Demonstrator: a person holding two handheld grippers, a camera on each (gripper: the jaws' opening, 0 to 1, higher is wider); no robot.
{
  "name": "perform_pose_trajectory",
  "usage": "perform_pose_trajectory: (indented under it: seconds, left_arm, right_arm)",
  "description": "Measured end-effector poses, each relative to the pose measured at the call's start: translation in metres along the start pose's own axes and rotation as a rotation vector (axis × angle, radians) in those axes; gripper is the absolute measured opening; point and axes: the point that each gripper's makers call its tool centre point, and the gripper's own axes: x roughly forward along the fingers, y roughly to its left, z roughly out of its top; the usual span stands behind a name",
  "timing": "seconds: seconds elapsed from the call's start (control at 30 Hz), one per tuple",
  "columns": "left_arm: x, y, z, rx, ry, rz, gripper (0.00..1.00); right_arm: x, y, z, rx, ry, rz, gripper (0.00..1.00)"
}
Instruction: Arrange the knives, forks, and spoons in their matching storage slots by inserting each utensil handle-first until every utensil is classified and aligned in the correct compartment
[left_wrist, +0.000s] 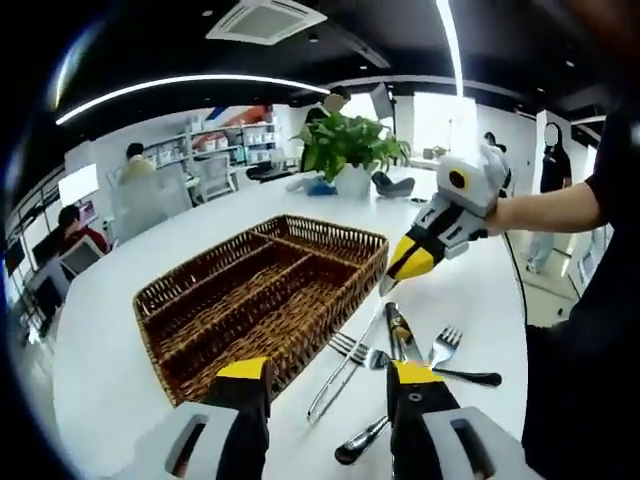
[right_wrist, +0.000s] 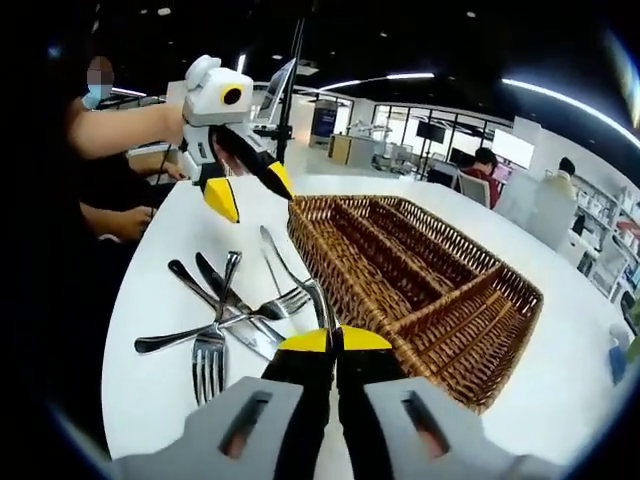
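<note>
A wicker tray with long compartments lies on the white table, and nothing sits in it. Loose forks and black-handled cutlery lie beside its near corner. My left gripper hangs open above the pile, holding nothing. My right gripper is shut on the end of a slim silver utensil, apparently a knife, which slants along the tray's edge.
A potted plant stands at the table's far end. A person's bare arm holds the right gripper, with the body close along the table edge. Other people sit at desks in the office behind.
</note>
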Motion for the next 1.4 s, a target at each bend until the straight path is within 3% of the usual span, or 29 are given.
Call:
perform_pose_trajectory:
  seconds: [0.33, 0.8, 1.03, 1.4]
  left_arm:
    - [-0.029, -0.009, 0.019, -0.071, -0.102, 0.049, 0.67]
    - [-0.046, -0.016, 0.017, -0.110, -0.110, 0.071, 0.88]
    - [-0.051, -0.011, 0.011, -0.124, -0.110, 0.076, 0.93]
    - [-0.056, -0.017, 0.014, -0.152, -0.137, 0.086, 1.00]
  right_arm:
    - [-0.012, -0.009, 0.022, 0.019, -0.034, -0.025, 0.00]
    - [-0.023, -0.030, 0.055, 0.007, -0.067, -0.052, 0.00]
    - [-0.025, -0.044, 0.069, 0.001, -0.081, -0.071, 0.00]
    - [-0.016, -0.067, 0.081, 0.041, -0.100, -0.099, 0.00]
